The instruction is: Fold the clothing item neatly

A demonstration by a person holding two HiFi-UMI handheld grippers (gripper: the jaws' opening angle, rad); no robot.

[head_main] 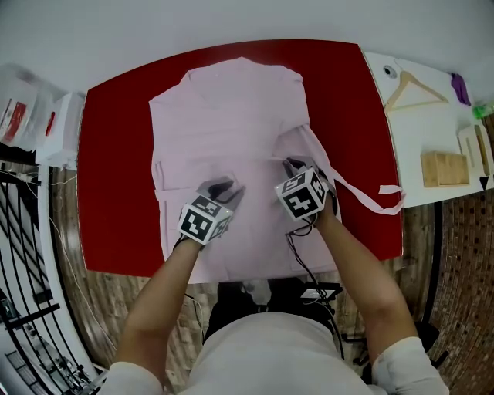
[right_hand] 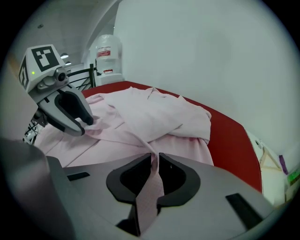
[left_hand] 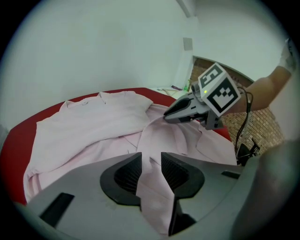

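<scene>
While the pink collared garment [head_main: 224,116] lies spread on the red surface [head_main: 116,154], collar at the far end and hem toward us, both grippers sit side by side near its middle. Our right gripper [right_hand: 155,166] is pinched tight on a narrow fold of the cloth. Our left gripper [left_hand: 150,164] stands partly open, a slack fold between its pads. We judge that the unfolded left edge, off to the left gripper's left, comes next.

A red table [head_main: 116,154] stands before a plain white wall [head_main: 231,19] in even light. A white side table [head_main: 401,146] beside it bears a wooden hanger [head_main: 413,91] and a wooden block [head_main: 444,168]. Brick-patterned flooring [head_main: 455,293] and a black metal railing [head_main: 23,254] flank the scene.
</scene>
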